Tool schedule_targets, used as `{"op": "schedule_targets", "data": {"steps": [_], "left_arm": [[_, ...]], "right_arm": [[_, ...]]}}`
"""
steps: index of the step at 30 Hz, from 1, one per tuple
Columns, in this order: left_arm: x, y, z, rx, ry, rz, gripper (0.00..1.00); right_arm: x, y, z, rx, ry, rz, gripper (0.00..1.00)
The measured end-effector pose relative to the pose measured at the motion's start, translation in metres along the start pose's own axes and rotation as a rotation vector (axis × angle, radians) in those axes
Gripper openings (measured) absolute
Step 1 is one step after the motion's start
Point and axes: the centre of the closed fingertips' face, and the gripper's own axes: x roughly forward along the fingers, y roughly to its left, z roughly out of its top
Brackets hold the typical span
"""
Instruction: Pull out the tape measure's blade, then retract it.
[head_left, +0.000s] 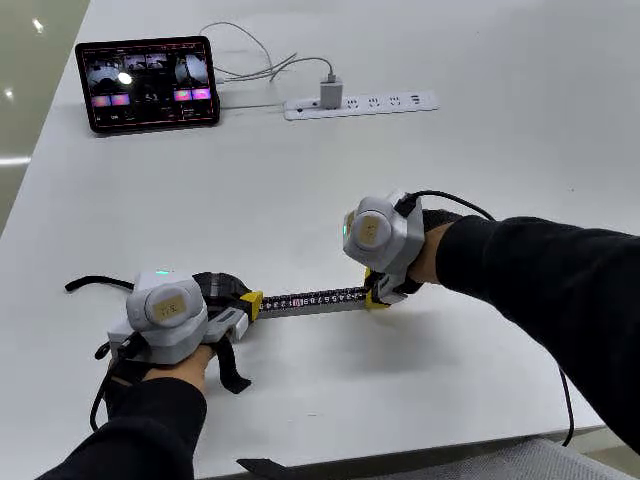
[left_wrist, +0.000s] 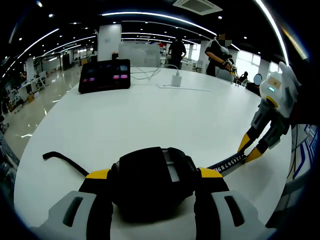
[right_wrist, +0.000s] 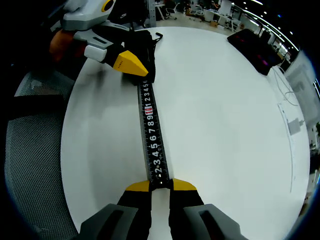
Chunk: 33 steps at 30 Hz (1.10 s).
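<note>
The tape measure (head_left: 222, 286) has a rounded black case and sits on the white table (head_left: 420, 170), with a black strap (head_left: 95, 284) trailing from it. Its dark blade (head_left: 315, 299), marked with white numerals and one red mark, lies drawn out flat and straight on the tabletop.

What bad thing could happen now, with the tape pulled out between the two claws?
1. The right claw pinches just the very end of the blade. If it slips, the blade could whip back into the case fast.
2. The left claw grips the rounded case. If that hold loosens, the case might skid along the table toward the right claw.
</note>
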Motion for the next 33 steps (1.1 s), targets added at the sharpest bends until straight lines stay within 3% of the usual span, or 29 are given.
{"op": "schedule_targets", "data": {"steps": [33], "left_arm": [[-0.001,-0.001,-0.002,-0.003,0.002,-0.007,0.61]], "right_arm": [[0.005,0.003,0.015,0.001,-0.025,0.005,0.09]]}}
